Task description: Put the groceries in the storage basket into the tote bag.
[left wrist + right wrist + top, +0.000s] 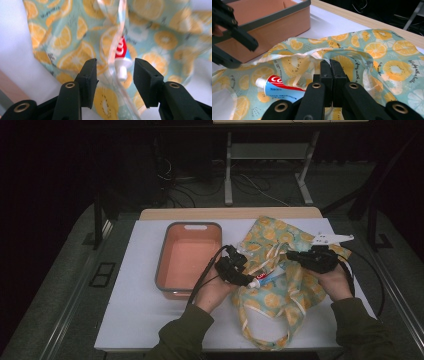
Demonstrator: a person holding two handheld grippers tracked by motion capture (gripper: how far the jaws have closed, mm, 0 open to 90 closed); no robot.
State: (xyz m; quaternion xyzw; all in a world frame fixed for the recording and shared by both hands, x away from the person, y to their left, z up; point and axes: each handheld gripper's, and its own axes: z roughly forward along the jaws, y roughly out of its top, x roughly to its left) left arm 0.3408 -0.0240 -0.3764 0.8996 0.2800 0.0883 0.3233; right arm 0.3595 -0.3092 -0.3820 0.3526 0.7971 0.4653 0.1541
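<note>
Gaping left tool (115, 72) around toothpaste tube (121, 58), right tool (331, 67) clamped on bag fabric (367, 53)

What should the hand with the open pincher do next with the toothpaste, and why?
Probably close the left gripper on the toothpaste tube: its jaws stand open either side of the cap, while the right gripper pinches the fruit-print bag at its opening.
</note>
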